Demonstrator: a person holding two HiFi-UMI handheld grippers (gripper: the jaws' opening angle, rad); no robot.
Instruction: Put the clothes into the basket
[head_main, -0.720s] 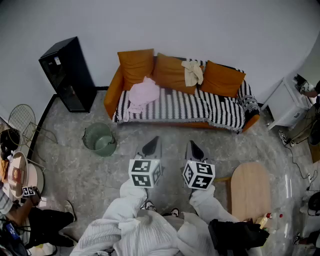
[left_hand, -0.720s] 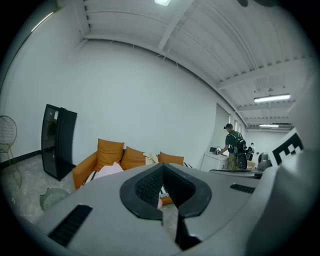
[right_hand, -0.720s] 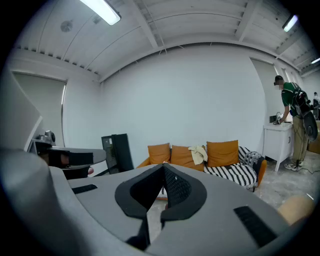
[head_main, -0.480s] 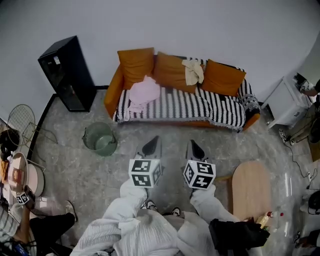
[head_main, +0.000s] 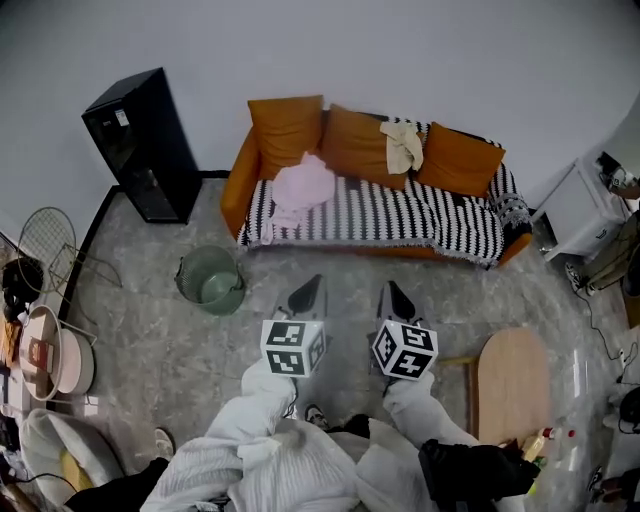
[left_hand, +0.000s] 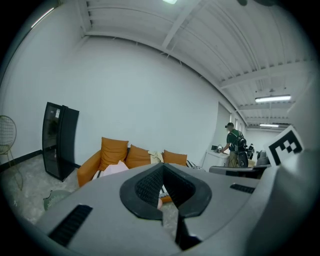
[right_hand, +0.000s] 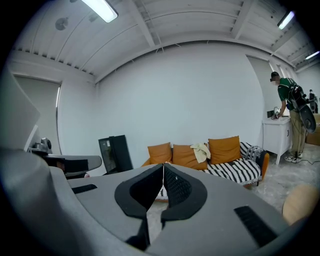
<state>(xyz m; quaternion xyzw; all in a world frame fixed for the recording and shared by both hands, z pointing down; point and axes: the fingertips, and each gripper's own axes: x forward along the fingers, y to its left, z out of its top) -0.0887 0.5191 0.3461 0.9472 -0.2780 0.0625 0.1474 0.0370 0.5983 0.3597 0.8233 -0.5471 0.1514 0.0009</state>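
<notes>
The person is standing on the grey stone floor, holding both grippers out level in front of them and pointing them at the sofa (head_main: 380, 212). The left gripper (head_main: 304, 295) is keeping its fingers pressed together at the tips with nothing between them. The right gripper (head_main: 398, 297) is doing the same, its fingers closed and empty. The two are hovering side by side, near each other but apart, well short of the sofa.

The clothes are lying on the sofa. A pink garment (head_main: 302, 185) is sitting crumpled on the striped cover at the left end, spilling towards the front edge. A cream garment (head_main: 404, 145) is hanging over the orange back cushions further right; from here it looks like a shirt, though I can't be sure. The green basket (head_main: 185, 275) is standing upright on the floor to the left of the left gripper, in front of the sofa's left end and apart from it.

A tall black cabinet (head_main: 140, 145) is standing against the wall left of the sofa. Off to the right, another person (right_hand: 290, 115) is bending over a white cabinet (right_hand: 276, 134).
</notes>
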